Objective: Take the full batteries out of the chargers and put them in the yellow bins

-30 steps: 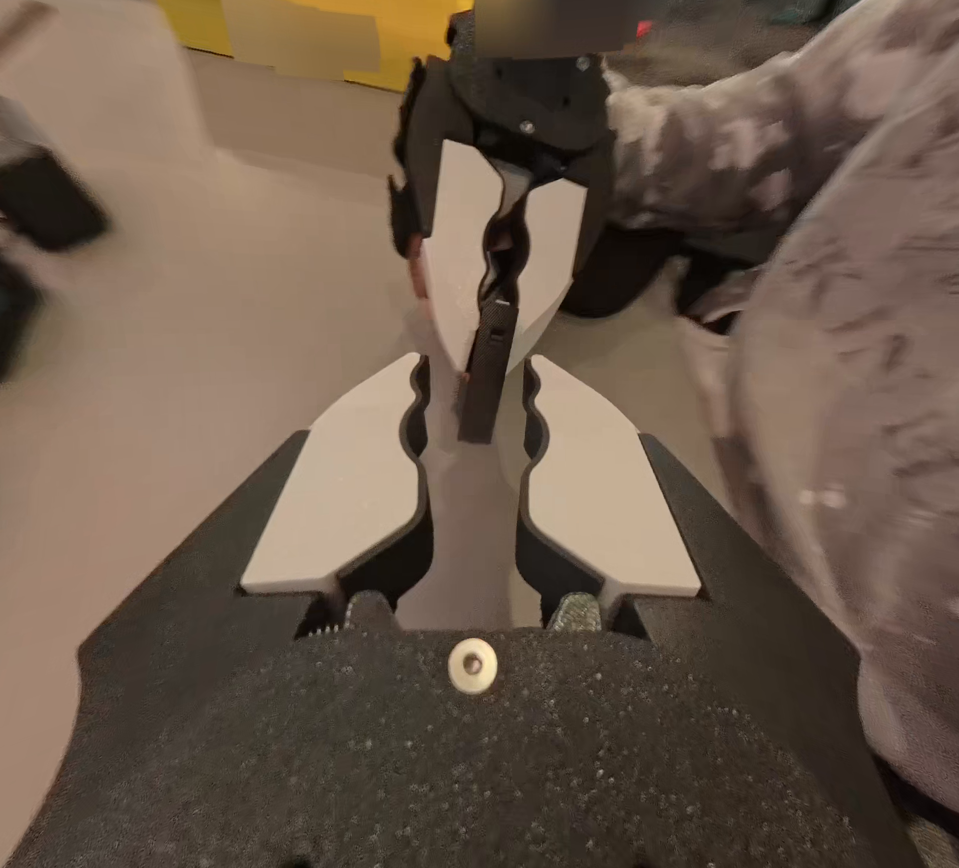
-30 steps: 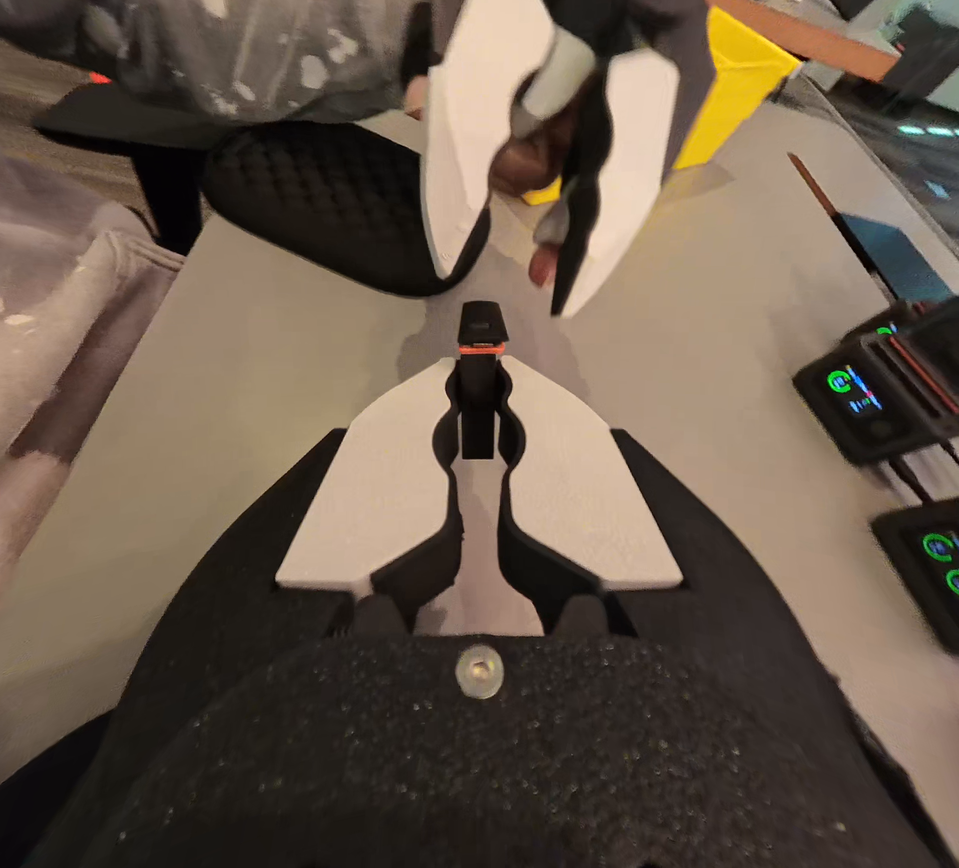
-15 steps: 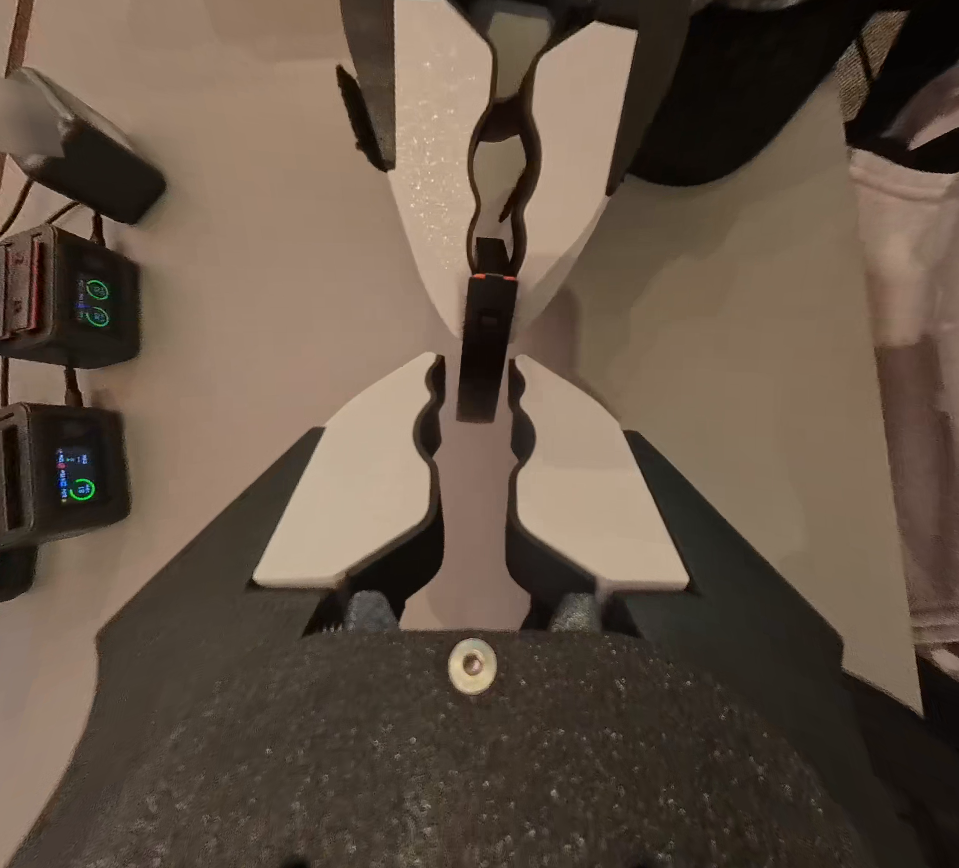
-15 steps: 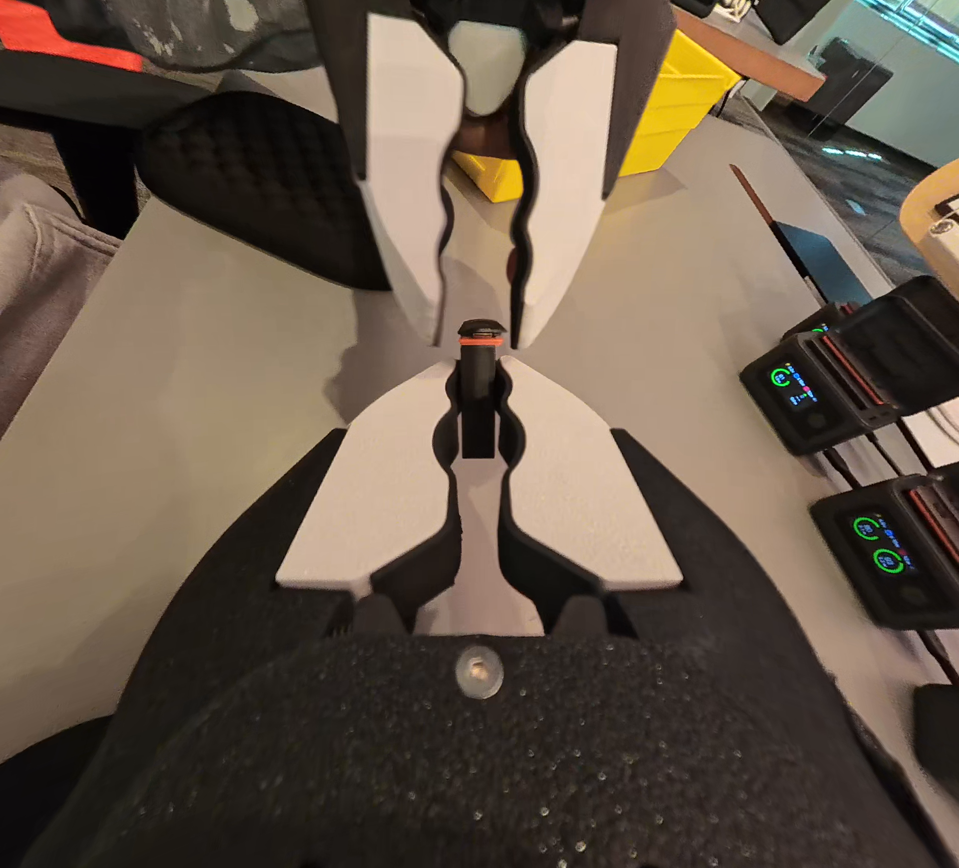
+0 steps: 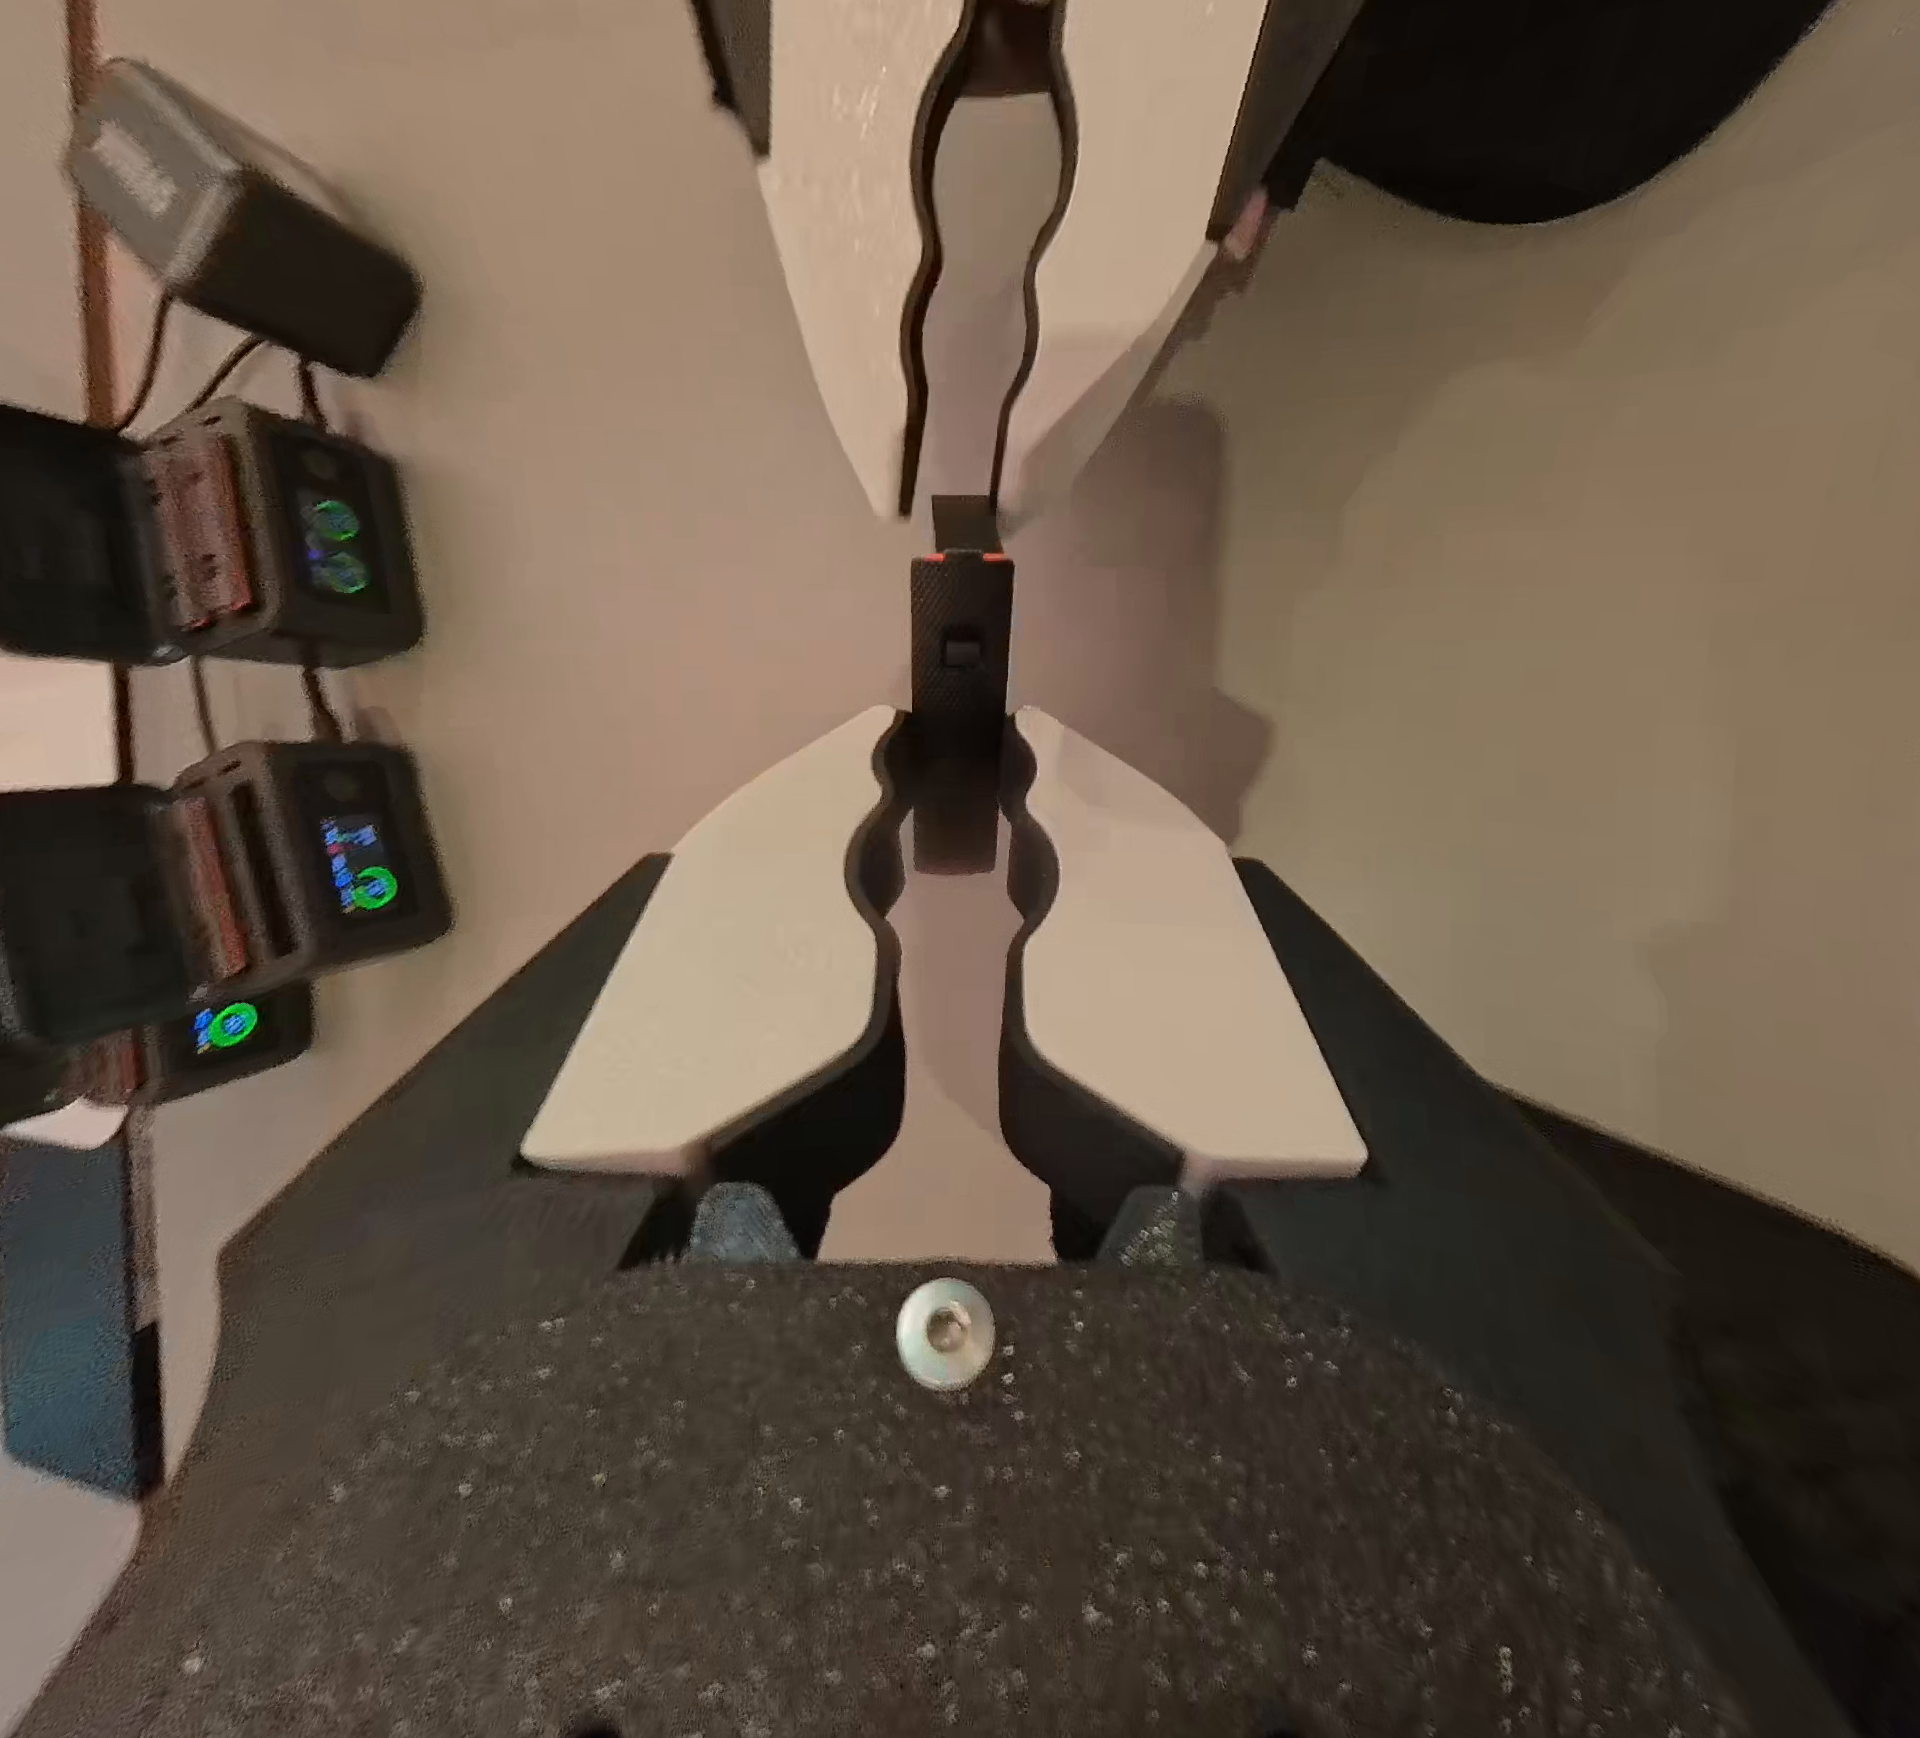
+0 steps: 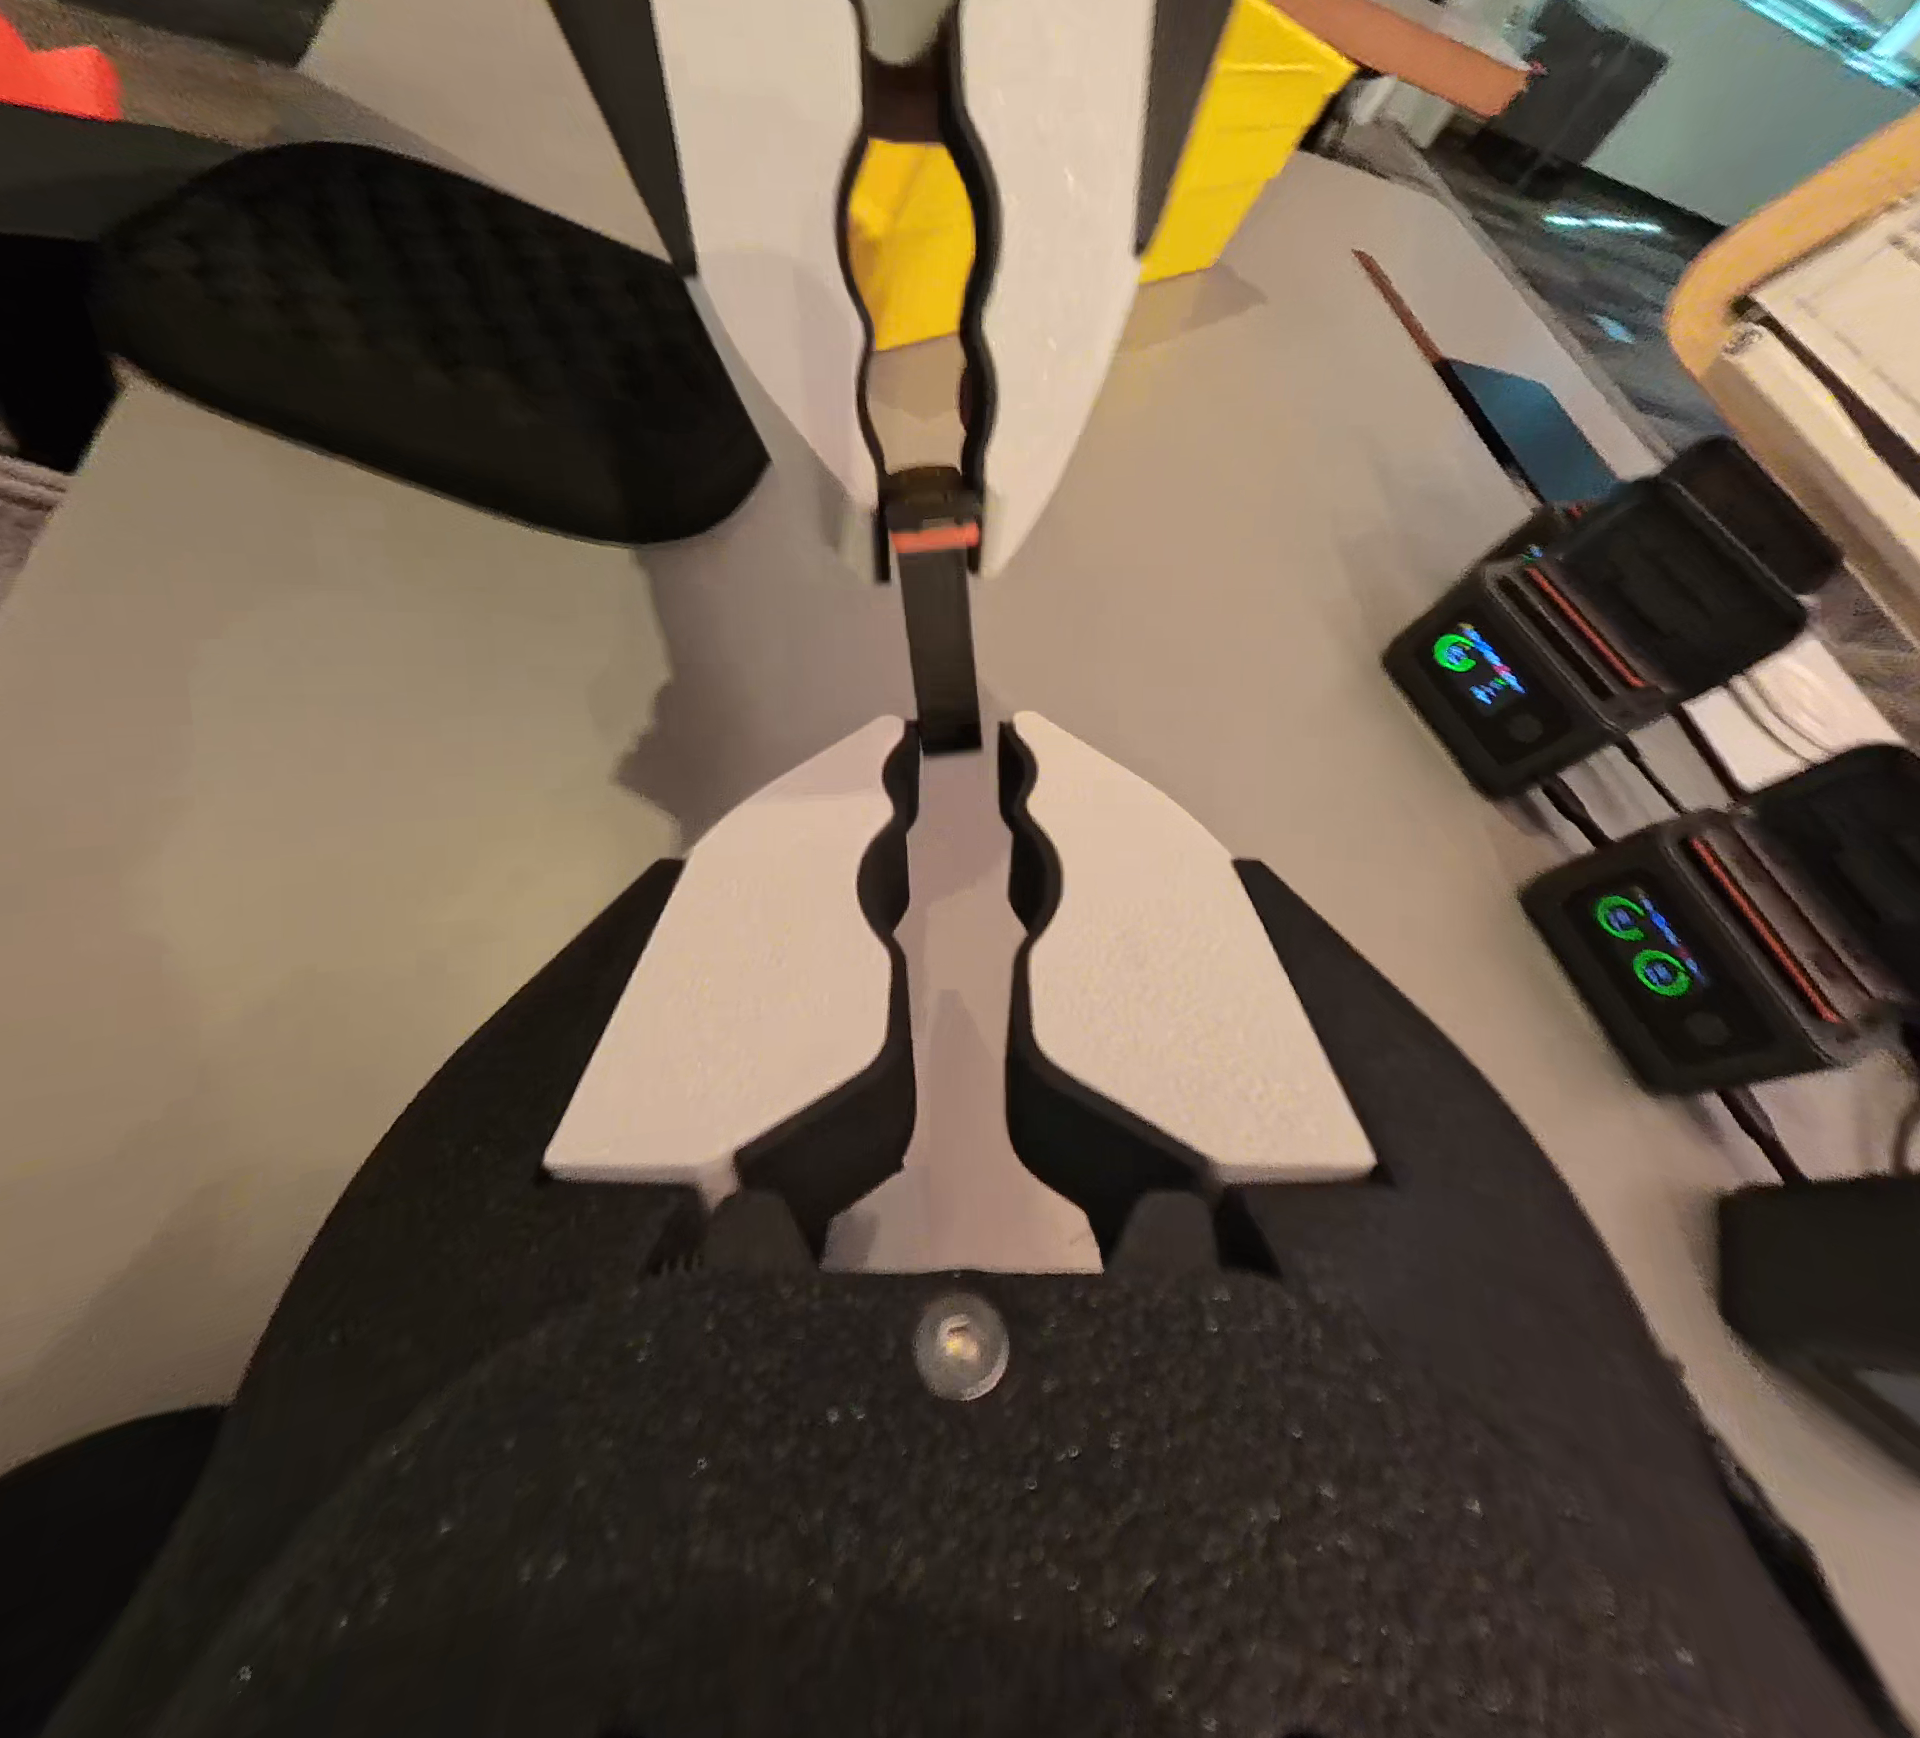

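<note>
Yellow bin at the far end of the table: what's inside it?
Only the yellow bin's outer walls show. The left gripper's white fingers, holding a battery, cover its middle and top, so its opening and contents are hidden.

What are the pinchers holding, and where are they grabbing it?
The left gripper pinches the black battery by its two sides, at the tips of its fingers. The right gripper is open, gripping nothing.
</note>
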Demonstrator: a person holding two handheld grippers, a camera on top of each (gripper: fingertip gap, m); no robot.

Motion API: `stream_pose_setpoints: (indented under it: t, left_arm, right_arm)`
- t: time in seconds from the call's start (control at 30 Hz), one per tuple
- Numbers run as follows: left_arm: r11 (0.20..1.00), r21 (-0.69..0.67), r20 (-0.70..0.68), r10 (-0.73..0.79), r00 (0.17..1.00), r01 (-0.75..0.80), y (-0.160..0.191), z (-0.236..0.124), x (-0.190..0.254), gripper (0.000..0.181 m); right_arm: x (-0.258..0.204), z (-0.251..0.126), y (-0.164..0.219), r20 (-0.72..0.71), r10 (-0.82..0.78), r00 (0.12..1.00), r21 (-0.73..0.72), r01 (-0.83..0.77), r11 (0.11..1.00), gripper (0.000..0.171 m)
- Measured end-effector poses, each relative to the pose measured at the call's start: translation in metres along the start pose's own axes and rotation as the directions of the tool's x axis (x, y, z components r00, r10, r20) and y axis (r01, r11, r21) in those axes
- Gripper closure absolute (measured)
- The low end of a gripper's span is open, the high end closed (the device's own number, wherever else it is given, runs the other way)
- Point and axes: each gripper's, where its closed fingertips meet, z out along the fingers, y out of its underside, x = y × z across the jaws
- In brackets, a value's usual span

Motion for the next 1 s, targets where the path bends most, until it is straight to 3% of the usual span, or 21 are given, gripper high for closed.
stream_pose_setpoints:
  t: [0.2, 0.23, 0.47, 0.7, 1.0]
  left_arm:
    - [0.990, -0.027, 0.101, -0.132, 0.986, 0.135, 0.012, -0.027, -0.061, 0.166]
    - [0.986, -0.027, 0.119, -0.158, 0.980, 0.163, 0.014, -0.031, -0.073, 0.166]
    - [0.959, -0.094, 0.182, -0.249, 0.951, 0.269, 0.040, -0.040, -0.138, 0.166]
    - [0.920, -0.234, 0.113, -0.296, 0.948, 0.315, 0.071, -0.015, -0.175, 0.166]
    - [0.882, -0.312, 0.055, -0.355, 0.933, 0.354, 0.068, 0.025, -0.212, 0.166]
  right_arm:
    - [0.066, -0.023, 0.008, -0.318, 0.184, 0.930, 0.094, -0.162, 0.982, 0.165]
    - [0.077, -0.029, 0.012, -0.374, 0.218, 0.901, 0.115, -0.188, 0.975, 0.171]
    - [0.132, -0.078, 0.043, -0.652, 0.430, 0.624, 0.258, -0.350, 0.900, 0.171]
    - [0.151, -0.106, 0.060, -0.721, 0.483, 0.496, 0.325, -0.373, 0.869, 0.171]
    - [0.152, -0.105, 0.064, -0.722, 0.470, 0.508, 0.307, -0.374, 0.875, 0.171]
